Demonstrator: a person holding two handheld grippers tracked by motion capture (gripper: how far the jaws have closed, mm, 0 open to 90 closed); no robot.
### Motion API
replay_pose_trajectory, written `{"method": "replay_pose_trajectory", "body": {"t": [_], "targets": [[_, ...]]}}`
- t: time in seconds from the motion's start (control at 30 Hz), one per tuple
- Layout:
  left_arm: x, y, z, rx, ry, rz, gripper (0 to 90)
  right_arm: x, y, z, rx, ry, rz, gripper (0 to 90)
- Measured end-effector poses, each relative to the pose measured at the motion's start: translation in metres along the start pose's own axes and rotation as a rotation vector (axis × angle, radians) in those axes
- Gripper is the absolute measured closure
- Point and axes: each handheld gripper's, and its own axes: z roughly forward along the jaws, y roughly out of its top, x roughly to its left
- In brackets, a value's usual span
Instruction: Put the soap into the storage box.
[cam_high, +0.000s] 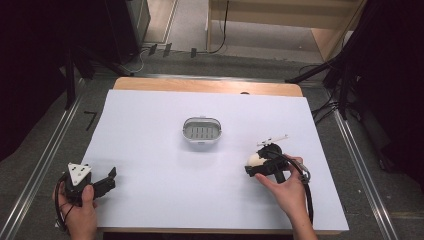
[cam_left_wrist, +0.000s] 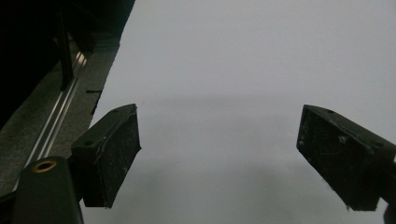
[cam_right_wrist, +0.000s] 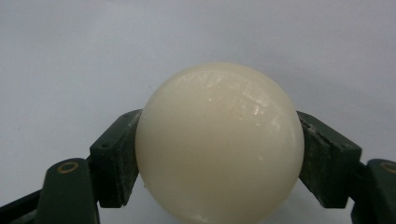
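Clamping cream ball (cam_right_wrist: 219, 144) in right gripper (cam_high: 257, 164), round, no long axis, left gripper (cam_left_wrist: 219, 158) spread wide, holding nothing

ball (cam_right_wrist: 219, 144): underside cut by frame edge | sides hidden behind fingers (cam_right_wrist: 114, 158)

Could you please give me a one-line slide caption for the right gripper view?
Right gripper clamps a glossy cream ball between its black jaws above the white table.
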Motion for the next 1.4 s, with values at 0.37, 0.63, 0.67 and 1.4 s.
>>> {"method": "replay_pose_trajectory", "body": {"t": [0.37,0.63,0.67,1.4], "targets": [[0.0,0.0,0.0,0.001,0.0,0.001,14.3,0.006,0.013,-0.002,-0.007,0.005,-0.019,24.7],[0.0,0.0,0.0,0.001,0.0,-0.002,14.3,0.012,0.02,-0.001,-0.013,0.026,-0.025,24.7],[0.0,0.0,0.0,0.0,0.0,-0.002,14.3,0.013,0.021,-0.001,-0.012,0.029,-0.021,24.7],[0.0,0.0,0.001,0.002,-0.003,0.0,14.3,0.032,0.044,0.0,-0.024,0.062,-0.044,24.7]]}}
